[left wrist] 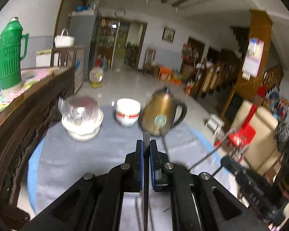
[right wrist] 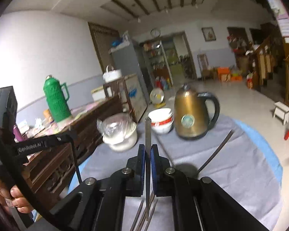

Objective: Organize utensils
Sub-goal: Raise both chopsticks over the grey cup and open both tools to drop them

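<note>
My left gripper (left wrist: pixel 146 142) is shut on a thin flat metal utensil (left wrist: pixel 146 136) that stands on edge between the blue pads, its tip just past them. My right gripper (right wrist: pixel 148 147) is shut on a slim metal utensil handle (right wrist: pixel 148 130) that sticks up well beyond the fingertips. Both are lifted above a round table with a grey cloth (left wrist: pixel 77 154) (right wrist: pixel 231 163). Several thin sticks (right wrist: pixel 142 215) lie on the cloth under the right gripper. A dark long-handled utensil (right wrist: pixel 215 152) lies on the cloth to its right.
At the table's far side stand a brass kettle (left wrist: pixel 161 113) (right wrist: pixel 190 117), stacked white bowls (left wrist: pixel 128 113) (right wrist: pixel 160 121) and a plastic-covered white bowl (left wrist: pixel 81 117) (right wrist: pixel 119 132). A wooden sideboard (left wrist: pixel 28 105) with a green thermos (left wrist: pixel 10 53) (right wrist: pixel 56 100) runs along the left. A hand (right wrist: pixel 15 198) shows at the left edge.
</note>
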